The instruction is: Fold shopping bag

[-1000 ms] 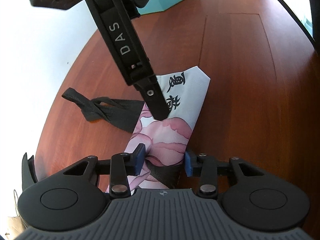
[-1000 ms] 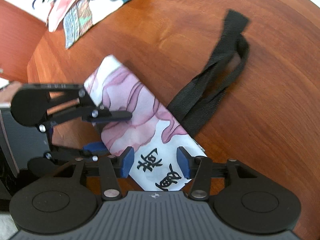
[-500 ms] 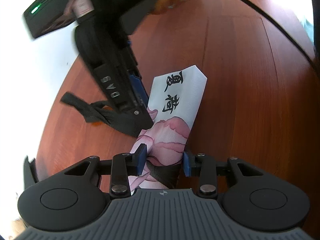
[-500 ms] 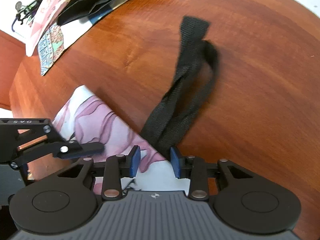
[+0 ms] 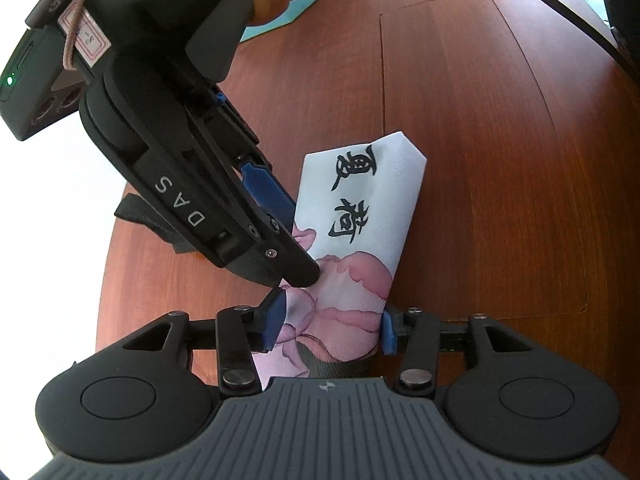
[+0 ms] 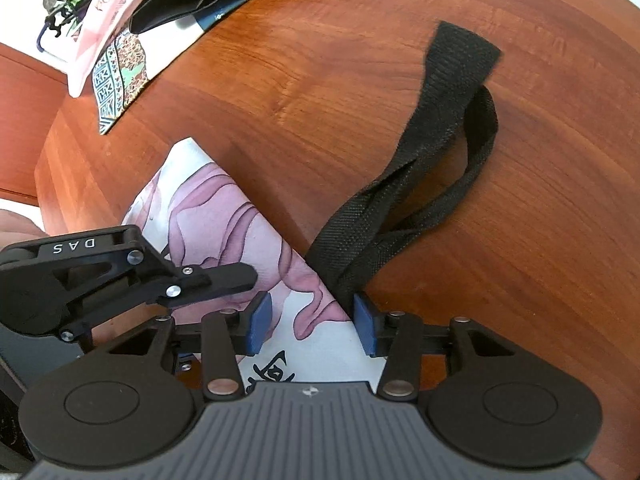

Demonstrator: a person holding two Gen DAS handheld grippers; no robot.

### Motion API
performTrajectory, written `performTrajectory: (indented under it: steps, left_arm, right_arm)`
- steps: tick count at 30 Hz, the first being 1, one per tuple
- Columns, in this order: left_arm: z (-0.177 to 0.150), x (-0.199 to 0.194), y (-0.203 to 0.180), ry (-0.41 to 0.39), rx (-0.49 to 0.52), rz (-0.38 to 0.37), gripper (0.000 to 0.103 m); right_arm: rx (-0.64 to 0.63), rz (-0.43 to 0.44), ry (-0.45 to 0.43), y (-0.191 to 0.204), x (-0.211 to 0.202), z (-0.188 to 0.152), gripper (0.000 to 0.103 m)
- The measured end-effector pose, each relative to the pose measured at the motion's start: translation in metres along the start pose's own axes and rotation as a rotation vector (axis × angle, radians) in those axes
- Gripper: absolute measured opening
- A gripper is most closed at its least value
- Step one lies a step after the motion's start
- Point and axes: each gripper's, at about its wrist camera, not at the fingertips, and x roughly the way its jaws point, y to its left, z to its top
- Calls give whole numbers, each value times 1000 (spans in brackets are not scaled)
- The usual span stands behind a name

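Note:
The shopping bag [image 5: 360, 240] is folded into a narrow white strip with pink flowers and black characters, lying on the wooden table [image 5: 500, 160]. It also shows in the right wrist view [image 6: 224, 216]. Its black straps [image 6: 432, 160] trail off to one side. My left gripper [image 5: 326, 326] is open, with its jaws on either side of the strip's near end. My right gripper [image 6: 312, 328] is open and straddles the strip's long edge where the straps join; in the left wrist view it [image 5: 280, 236] comes down from the upper left.
A pile of other folded bags [image 6: 132, 20] lies at the table's far corner in the right wrist view. A teal sheet [image 5: 296, 12] lies behind the right gripper in the left wrist view. The table edge [image 5: 108, 240] curves at the left.
My right gripper has moved from the lettered end of the strip to the strap side, and its jaws narrowed then widened. My left gripper has stayed around the near end.

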Motion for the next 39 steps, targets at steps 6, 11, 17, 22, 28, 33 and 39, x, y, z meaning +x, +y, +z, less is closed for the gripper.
performTrajectory:
  steps: [6, 11, 17, 22, 28, 33, 39]
  left_arm:
    - [0, 0, -5, -14, 22, 12, 50]
    - [-2, -1, -12, -32, 32, 16, 41]
    - [-3, -17, -5, -82, -94, 26, 24]
    - [-6, -29, 5, -98, -202, 11, 21]
    - [-5, -29, -11, -76, -175, -5, 22]
    - [1, -26, -23, -62, -155, -6, 22]
    - [4, -20, -20, -53, -172, -12, 23]
  right_arm:
    - [42, 51, 7, -4, 0, -5, 54]
    - [73, 84, -7, -4, -2, -14, 55]
    - [71, 71, -36, -1, -7, -21, 55]
    - [114, 39, -132, -8, -36, -27, 54]
    - [138, -24, -220, -11, -65, -27, 54]
    - [120, -33, -265, -3, -67, -3, 54]
    - [77, -60, -253, 8, -53, 37, 48]
